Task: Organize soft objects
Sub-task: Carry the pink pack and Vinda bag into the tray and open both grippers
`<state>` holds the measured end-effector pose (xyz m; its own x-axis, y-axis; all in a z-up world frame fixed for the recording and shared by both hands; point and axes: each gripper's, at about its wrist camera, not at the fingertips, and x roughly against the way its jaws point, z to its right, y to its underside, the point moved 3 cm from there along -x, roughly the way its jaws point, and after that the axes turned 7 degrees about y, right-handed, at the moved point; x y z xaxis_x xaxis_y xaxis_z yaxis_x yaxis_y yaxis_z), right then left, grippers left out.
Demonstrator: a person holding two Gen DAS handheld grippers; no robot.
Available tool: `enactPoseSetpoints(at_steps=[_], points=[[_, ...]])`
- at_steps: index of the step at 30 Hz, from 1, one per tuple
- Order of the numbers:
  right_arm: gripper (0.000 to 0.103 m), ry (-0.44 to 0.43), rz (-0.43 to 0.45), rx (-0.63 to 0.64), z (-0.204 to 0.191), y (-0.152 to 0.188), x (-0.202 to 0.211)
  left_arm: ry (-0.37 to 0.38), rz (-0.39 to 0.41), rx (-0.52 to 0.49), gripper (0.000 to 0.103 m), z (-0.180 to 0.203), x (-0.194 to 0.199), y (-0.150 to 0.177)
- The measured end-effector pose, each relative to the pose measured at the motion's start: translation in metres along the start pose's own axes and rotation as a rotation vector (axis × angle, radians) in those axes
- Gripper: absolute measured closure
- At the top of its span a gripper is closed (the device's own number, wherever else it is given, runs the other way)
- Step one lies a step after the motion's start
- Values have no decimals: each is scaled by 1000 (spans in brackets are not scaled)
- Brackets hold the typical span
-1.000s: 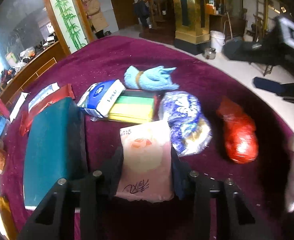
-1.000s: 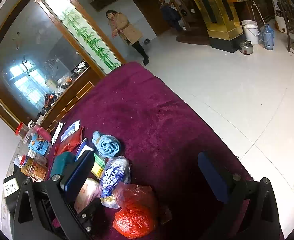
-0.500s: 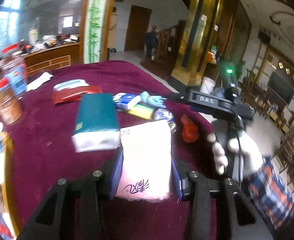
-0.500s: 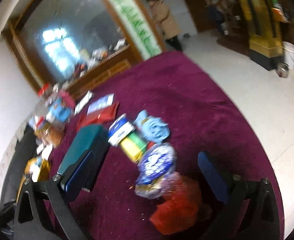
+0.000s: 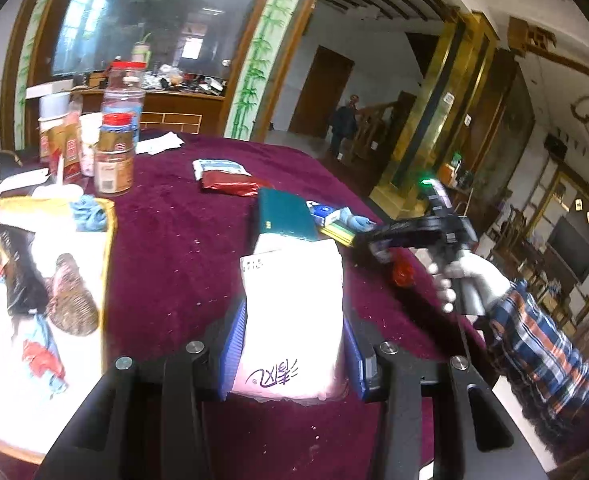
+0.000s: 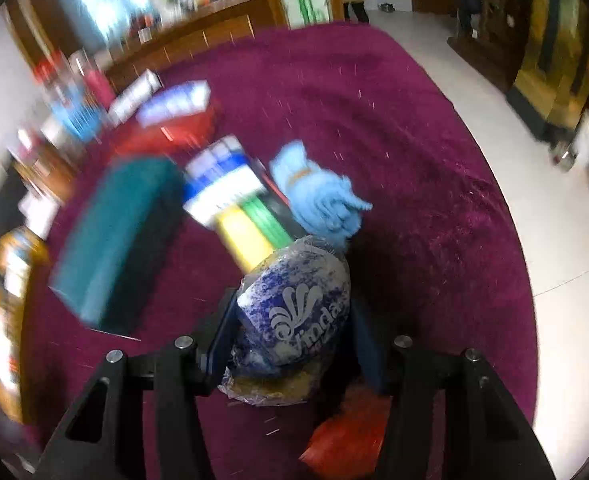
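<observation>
Gripping a pink-and-white soft tissue pack (image 5: 292, 316), the left tool (image 5: 292, 344) holds it above the maroon surface (image 5: 174, 240); the right tool (image 6: 294, 336), just closed, clamps a blue-printed plastic bag (image 6: 302, 304) at six o'clock of the light-blue cloth (image 6: 318, 196).

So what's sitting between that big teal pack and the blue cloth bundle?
In the right wrist view, a blue-and-white tissue pack lying on yellow and green sponges sits between the teal pack and the blue cloth.

The left gripper (image 5: 292, 344), clamped on the pink tissue pack (image 5: 294, 316), has swung from over the green box (image 5: 284, 216) toward the yellow-rimmed tray (image 5: 108, 248). The right gripper (image 6: 294, 320) has just been closing, its pads now pressing the blue-white bag (image 6: 298, 300).
</observation>
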<state>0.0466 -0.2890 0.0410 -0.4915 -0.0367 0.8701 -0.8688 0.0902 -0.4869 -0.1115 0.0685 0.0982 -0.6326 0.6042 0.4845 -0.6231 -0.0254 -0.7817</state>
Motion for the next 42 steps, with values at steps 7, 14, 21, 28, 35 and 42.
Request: enactPoseSetpoints(at_steps=[7,14,21,28,35,42], points=[[50,-996,121,-327,22,35,93,59,68,46,57,-12,19,0],[49,-1488,191,-473,13,84,119,90,74,72,57,-15,26,7],[48,-1624,124,-439,-29,99,121,71,119,86,57,-29,49,8],[47,-1512,8,-334,-92,101,119,-66,174,132,57,-77,94,17],[47,-1394,-178,-211,-197,110,88,-303,173,335,57,-168,142,43],[47,-1209,-304,22,-306,123,72,-385,103,417,55,-217,142,56]])
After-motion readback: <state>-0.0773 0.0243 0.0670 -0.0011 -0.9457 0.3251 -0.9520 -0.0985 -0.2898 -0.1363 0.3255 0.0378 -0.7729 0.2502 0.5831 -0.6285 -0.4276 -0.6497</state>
